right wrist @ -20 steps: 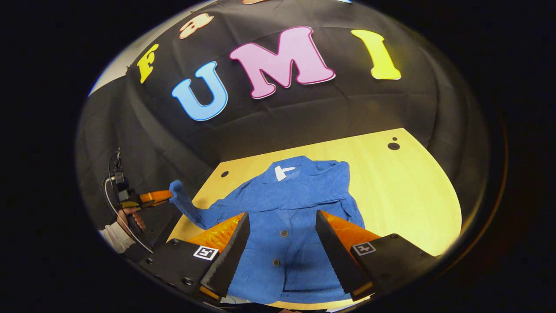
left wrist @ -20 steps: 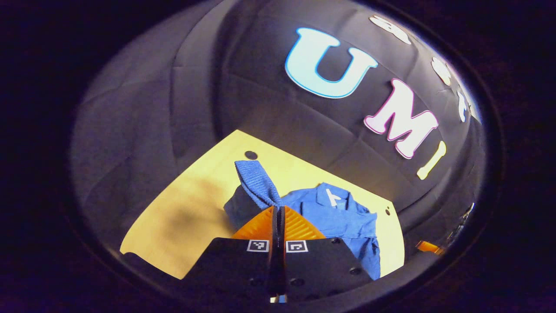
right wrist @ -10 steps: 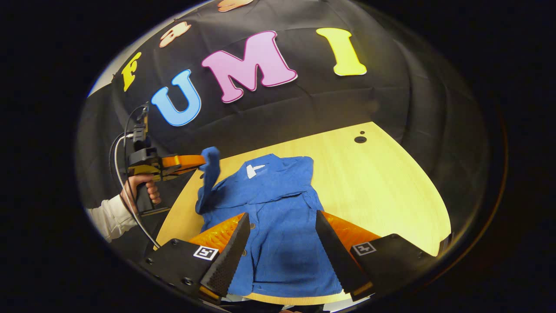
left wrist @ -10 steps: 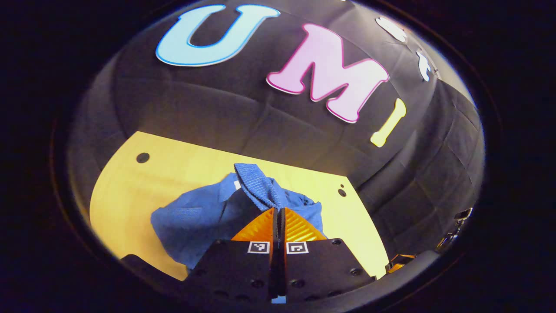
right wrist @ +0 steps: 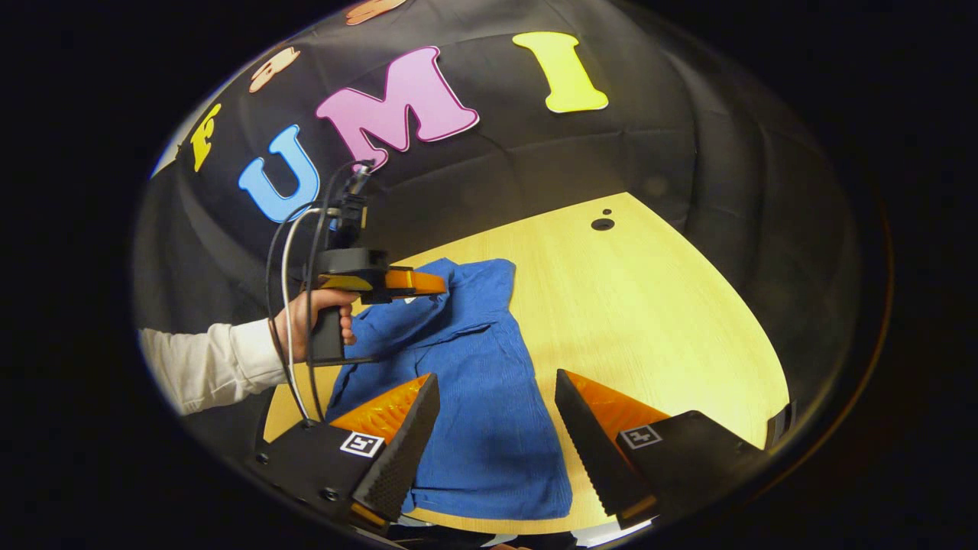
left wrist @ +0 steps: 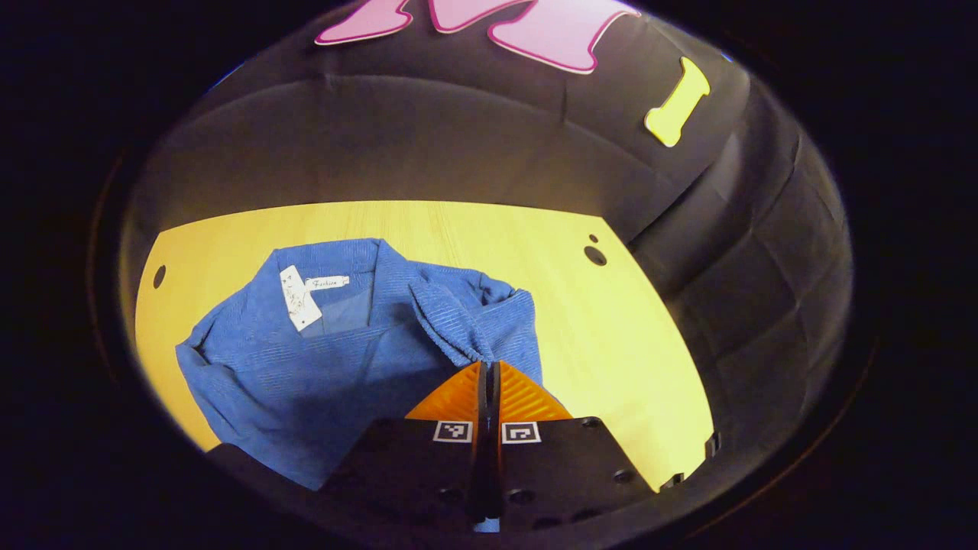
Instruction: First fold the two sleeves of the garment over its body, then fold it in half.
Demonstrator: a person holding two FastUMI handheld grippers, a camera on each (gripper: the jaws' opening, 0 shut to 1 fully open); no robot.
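We saw the left gripper with jaws clenched on the cuff of the blue garment's sleeve, the cloth bunched straight ahead of the jaws. A second earlier this sleeve hung off the side of the table, out past the garment's edge; it had since been carried across, and now lay draped over the garment near the collar, whose white label sat ahead and to the left of the jaws.

In the right gripper view, the left gripper and the hand holding it had moved from the table's edge to above the garment by its collar. The right gripper hung over the garment's lower body with jaws released, well apart, gripping nothing, much as before. The other sleeve was already folded in.
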